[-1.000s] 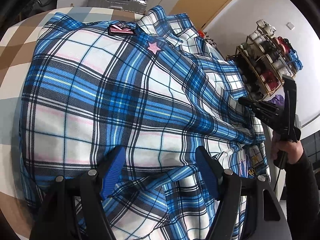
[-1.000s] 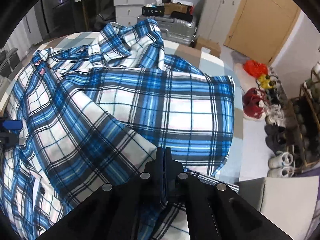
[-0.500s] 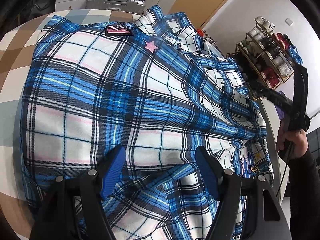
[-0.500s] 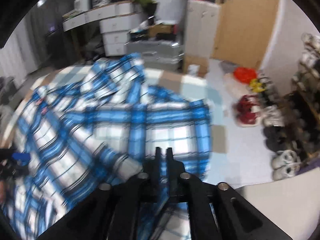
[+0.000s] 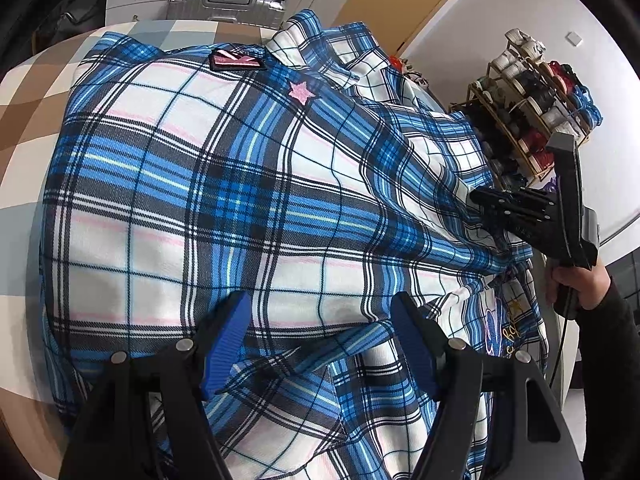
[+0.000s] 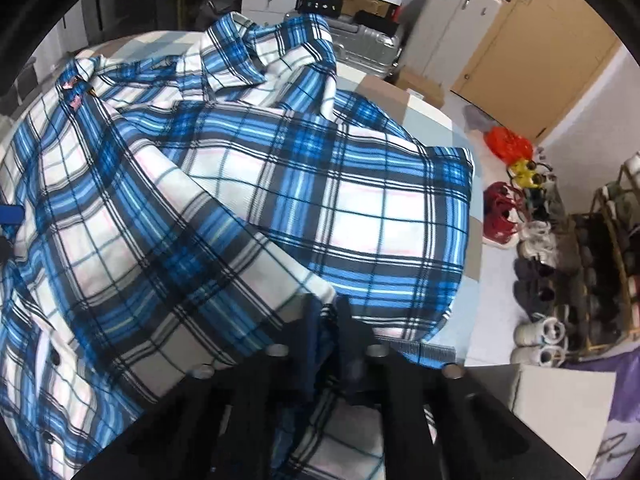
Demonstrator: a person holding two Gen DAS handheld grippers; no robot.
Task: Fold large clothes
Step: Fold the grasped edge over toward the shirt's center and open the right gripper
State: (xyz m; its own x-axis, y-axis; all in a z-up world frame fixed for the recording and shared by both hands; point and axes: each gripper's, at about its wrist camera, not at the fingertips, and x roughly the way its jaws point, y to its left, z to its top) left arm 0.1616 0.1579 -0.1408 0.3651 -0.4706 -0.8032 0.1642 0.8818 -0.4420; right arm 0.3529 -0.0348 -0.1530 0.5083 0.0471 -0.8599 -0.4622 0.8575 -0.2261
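1. Across the checked brown-and-white table (image 5: 36, 92) lay the large blue, white and black plaid shirt (image 5: 224, 184), spread over most of it, collar at the far end.
2. Compared with a second earlier, the right tool (image 6: 326, 320) had lifted away and come back down, its fingers pinched narrow on a fold of the shirt's near right edge.
3. Meanwhile the left tool (image 5: 320, 328) stayed wide apart above the hem, gripping nothing.
4. That suggested the right-side fold was being laid over and still needed releasing.

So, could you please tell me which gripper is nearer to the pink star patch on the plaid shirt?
Left, I judge. The left gripper hovers open above the plaid shirt, directly below the pink star patch; the right gripper grips fabric at the far side.
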